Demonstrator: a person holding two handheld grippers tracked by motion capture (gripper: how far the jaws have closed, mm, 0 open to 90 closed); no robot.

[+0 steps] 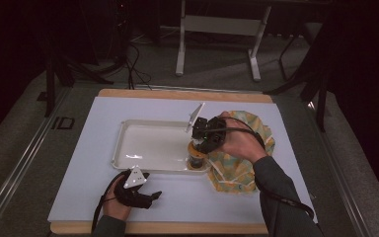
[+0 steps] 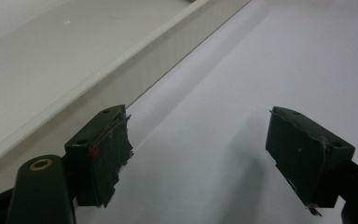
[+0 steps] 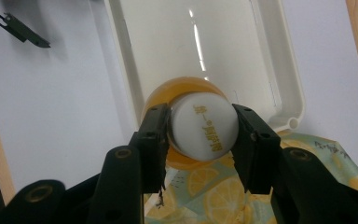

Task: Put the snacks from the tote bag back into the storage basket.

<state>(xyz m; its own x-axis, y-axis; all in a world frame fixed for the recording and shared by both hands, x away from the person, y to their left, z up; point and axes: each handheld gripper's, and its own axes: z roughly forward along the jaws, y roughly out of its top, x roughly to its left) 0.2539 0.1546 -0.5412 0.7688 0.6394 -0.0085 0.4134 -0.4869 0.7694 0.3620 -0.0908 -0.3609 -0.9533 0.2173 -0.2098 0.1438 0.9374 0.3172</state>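
A small bottle (image 3: 200, 123) with a white cap and an amber body stands upright, its long axis running straight up toward the right gripper (image 3: 200, 140) that holds it. The cap carries a line of yellow print. The two black jaws press on opposite sides of the cap, standing fairly wide because the cap fills the space between them.

In the high view the bottle (image 1: 195, 159) sits at the near right corner of a shallow white tray (image 1: 128, 129); whether its base rests inside the tray or on the rim at that corner cannot be told. The right gripper (image 1: 197, 148) points down onto it from directly above, so the bottle lies straight below the hand.

Just to the right of the tray lies a crumpled cloth (image 1: 237, 173) printed with lemon slices, touching or overlapping the tray's corner. Tray and cloth lie on a pale sheet (image 1: 79, 187) over a wooden board.

The left gripper (image 1: 150, 196) rests on the sheet near the front edge, just short of the tray's near wall and well apart from the bottle. Its jaws stand wide apart with nothing between them. The right hand is plainly the nearer one, and any lift or setting-down of the bottle would likely run along that vertical line.
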